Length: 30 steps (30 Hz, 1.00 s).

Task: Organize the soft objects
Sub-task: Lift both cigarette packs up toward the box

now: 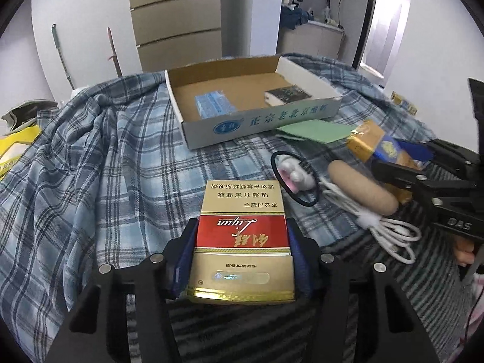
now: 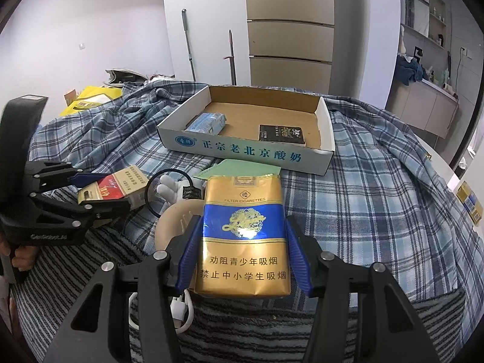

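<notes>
My left gripper is shut on a red and gold cigarette pack, held above the plaid cloth; it also shows in the right wrist view. My right gripper is shut on a blue and gold soft cigarette pack, which also shows in the left wrist view. A shallow cardboard box stands ahead and holds a light blue pack and a black pack.
On the cloth lie a green paper, a black hair tie with a white plush charm, a beige plush roll and a coiled white cable. A yellow bag sits at the far left. Another pack lies at the right edge.
</notes>
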Motion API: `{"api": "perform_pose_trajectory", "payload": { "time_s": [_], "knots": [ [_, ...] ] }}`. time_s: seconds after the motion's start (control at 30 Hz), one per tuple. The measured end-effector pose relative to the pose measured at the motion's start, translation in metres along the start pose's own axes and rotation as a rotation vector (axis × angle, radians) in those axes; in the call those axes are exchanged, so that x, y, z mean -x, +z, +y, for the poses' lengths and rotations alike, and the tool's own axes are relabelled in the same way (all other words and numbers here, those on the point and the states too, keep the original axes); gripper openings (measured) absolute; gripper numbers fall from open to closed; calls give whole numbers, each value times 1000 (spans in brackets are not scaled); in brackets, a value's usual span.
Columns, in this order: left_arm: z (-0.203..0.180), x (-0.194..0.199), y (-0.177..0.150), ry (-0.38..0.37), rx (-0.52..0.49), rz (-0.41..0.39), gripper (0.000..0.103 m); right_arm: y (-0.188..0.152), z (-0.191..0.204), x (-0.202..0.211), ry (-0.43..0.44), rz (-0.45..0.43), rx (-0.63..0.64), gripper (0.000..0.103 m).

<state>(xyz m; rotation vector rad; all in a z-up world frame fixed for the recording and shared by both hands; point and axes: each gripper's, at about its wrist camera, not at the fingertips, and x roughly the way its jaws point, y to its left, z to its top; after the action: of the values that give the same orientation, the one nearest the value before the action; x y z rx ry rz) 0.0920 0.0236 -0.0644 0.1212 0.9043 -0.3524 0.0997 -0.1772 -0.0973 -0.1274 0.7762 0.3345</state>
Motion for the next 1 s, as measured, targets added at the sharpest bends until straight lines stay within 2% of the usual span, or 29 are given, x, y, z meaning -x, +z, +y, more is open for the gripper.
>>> {"api": "perform_pose_trajectory", "payload": {
  "time_s": [0.17,0.37,0.47,0.53,0.63,0.87,1.0],
  "knots": [
    [-10,25,-5,38,12,-82,58,1,-1,2,-3,-9,-1,53],
    [-31,62,-3,42,16,-167,58,1,2,13,-29,-53,19,53],
    [-42,80,2,55,-7,-233,58,4,1,35,-108,-155,0,52],
    [-54,93,6,75,-49,-293,58,10,-3,55,-117,-220,-22,52],
    [-66,111,16,91,-69,-392,58,26,-9,76,-93,-260,-32,52],
    [-79,142,60,131,-55,-597,58,80,-15,116,-186,-414,-29,52],
    [-74,147,88,161,-30,-704,58,110,-21,129,-207,-493,-52,52]
  ]
}}
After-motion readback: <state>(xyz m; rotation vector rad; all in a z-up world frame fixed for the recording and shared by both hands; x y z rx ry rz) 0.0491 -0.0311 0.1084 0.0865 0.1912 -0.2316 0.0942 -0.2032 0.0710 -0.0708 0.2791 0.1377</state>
